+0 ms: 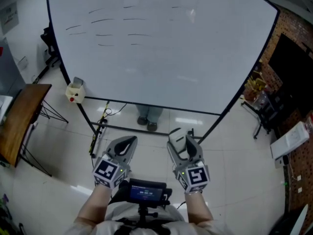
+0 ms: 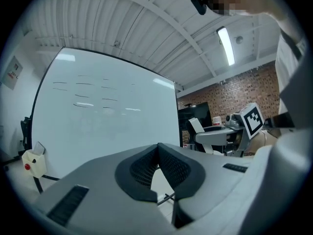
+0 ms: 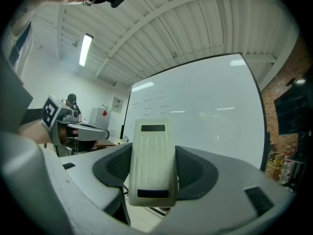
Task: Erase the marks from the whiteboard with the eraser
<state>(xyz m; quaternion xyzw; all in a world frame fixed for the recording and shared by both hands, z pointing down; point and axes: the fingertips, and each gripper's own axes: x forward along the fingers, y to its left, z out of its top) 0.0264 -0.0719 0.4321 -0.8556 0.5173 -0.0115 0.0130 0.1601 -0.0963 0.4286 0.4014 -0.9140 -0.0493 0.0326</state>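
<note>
the right claw [image 1: 181,140] is clamped on the white eraser [image 3: 152,163], held low before the whiteboard [image 1: 166,62]. faint marks [image 1: 105,21] sit at its upper left. the left claw [image 1: 123,144] is closed, empty.

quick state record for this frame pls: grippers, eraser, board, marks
left gripper: shut, nothing between the jaws
right gripper: shut on eraser, which lies lengthwise along the jaws
whiteboard: on a stand, ahead of both grippers
marks: short dark strokes, upper left of the board, not yet erased
eraser contact: none, held low and apart from the board
</note>
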